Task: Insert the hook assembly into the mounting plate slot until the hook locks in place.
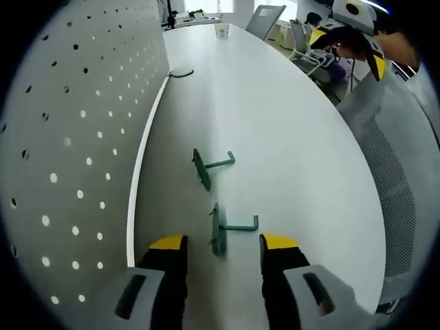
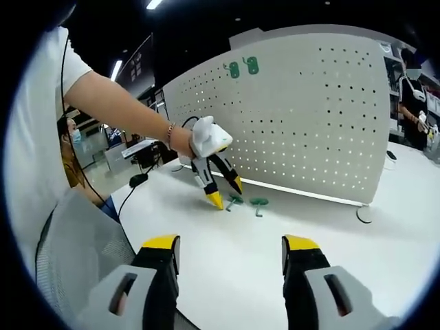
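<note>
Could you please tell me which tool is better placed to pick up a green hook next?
The left tool, I would judge. Its open jaws already straddle the nearer green metal hook on the white table, beside the white perforated pegboard. The right tool hangs open, farther away.

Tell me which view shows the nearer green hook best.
The left gripper view: the nearer green hook lies close up on the white table, between the open left hand-held gripper jaws. The right gripper view shows it small and distant, beside the left hand-held gripper's yellow tips.
</note>
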The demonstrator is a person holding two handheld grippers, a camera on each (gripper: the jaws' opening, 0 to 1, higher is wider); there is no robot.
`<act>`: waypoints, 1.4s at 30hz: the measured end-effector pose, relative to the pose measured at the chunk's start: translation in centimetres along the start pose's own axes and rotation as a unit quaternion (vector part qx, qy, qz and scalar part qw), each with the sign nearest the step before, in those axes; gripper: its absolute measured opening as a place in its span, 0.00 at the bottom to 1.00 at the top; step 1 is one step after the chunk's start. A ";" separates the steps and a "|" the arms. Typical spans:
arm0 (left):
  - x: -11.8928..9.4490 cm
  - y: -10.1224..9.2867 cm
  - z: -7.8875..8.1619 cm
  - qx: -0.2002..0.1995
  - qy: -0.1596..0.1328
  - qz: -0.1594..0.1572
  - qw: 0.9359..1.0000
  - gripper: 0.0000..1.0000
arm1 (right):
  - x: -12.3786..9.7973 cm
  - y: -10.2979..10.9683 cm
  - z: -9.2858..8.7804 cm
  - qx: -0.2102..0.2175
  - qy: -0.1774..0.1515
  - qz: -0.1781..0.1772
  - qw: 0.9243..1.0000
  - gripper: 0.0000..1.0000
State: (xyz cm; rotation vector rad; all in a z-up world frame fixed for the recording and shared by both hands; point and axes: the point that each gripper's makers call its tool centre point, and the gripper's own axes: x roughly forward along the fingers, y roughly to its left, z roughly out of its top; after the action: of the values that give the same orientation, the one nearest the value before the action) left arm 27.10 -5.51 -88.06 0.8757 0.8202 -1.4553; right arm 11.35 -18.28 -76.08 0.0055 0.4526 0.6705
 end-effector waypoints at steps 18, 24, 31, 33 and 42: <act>0.0 0.9 -0.1 -0.044 0.013 0.036 0.998 0.08 | -0.4 0.0 0.0 -0.001 -0.004 -0.001 1.000 0.55; 0.0 1.0 -0.2 -0.051 0.011 0.039 0.998 0.04 | -0.4 0.1 0.0 0.000 -0.005 -0.001 1.000 0.55; 0.0 0.8 -0.2 -0.044 0.010 0.034 0.998 0.04 | -0.3 0.5 0.2 -0.003 -0.007 0.004 1.000 0.55; 0.0 0.8 -0.2 -0.047 0.009 0.034 0.998 0.04 | -0.3 0.5 0.2 -0.002 -0.007 0.005 1.000 0.55; -0.2 0.4 -0.2 -0.068 -0.012 0.024 0.997 0.04 | -0.5 0.5 0.2 0.009 -0.016 0.003 1.000 0.56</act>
State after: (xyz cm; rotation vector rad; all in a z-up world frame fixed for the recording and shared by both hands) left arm 27.48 -5.26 -87.99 0.7688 0.8628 -1.3488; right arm 10.76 -18.22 -75.62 0.0346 0.4279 0.6709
